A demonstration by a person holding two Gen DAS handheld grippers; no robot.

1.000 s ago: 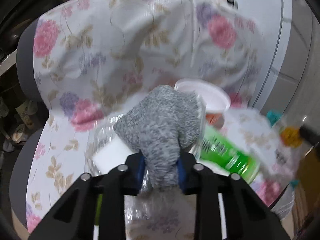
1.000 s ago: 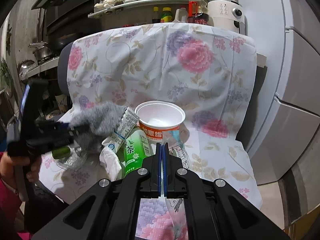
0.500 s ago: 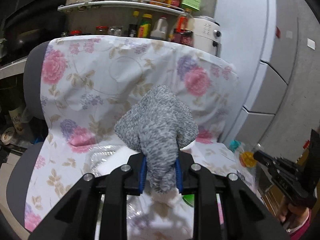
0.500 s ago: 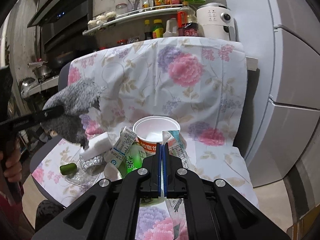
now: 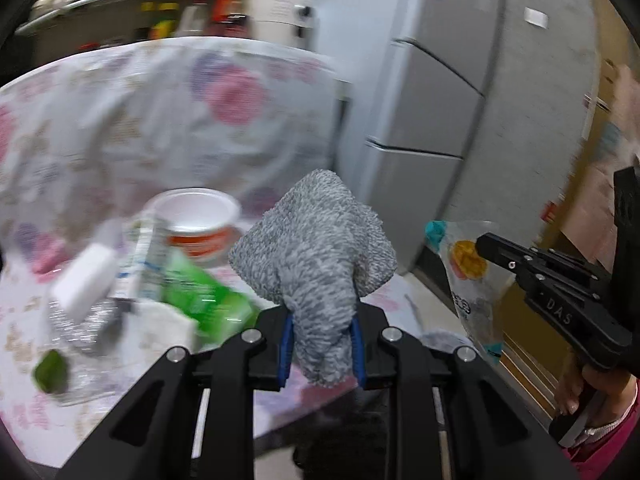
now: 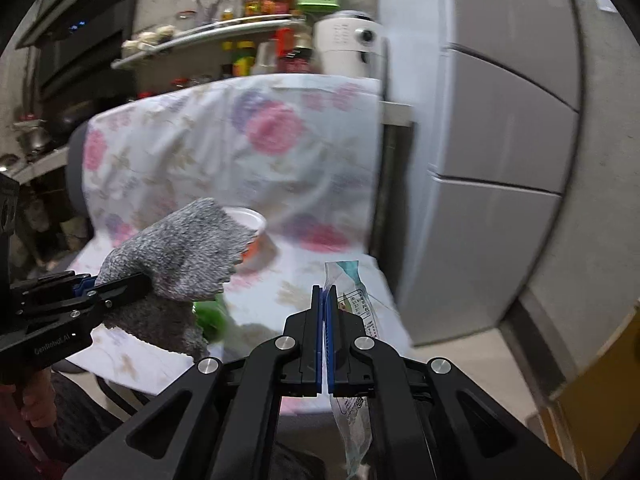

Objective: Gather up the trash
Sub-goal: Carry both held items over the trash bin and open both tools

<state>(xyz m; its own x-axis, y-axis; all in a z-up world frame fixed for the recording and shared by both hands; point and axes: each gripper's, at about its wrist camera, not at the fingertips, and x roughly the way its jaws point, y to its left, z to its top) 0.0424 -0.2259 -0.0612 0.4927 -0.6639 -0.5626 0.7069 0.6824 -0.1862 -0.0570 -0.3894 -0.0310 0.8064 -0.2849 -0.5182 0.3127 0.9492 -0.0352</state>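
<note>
Two pieces were up and off at once! The left gripper point(image 5: 320, 350) had its jaws clamped on a fluffy grey knitted cloth point(image 5: 316, 252), held in the air above the floral-covered chair seat point(image 6: 280, 280). The right gripper point(image 6: 323, 340) had its jaws pinched tight on a thin clear plastic wrapper with printed labels point(image 6: 352, 412), which dangled off to the chair's right side, toward the tall grey refrigerator point(image 6: 500, 160).

Plenty was left on the seat, though: a white foam bowl with an orange band point(image 5: 196, 222), a green drink carton point(image 5: 204, 296), a white rectangular block point(image 5: 82, 280), some crumpled silver foil point(image 5: 84, 330) and a small green scrap point(image 5: 50, 372). No bin showed in either view, so I'd call this an early stage, with both loads not yet dropped anywhere.
</note>
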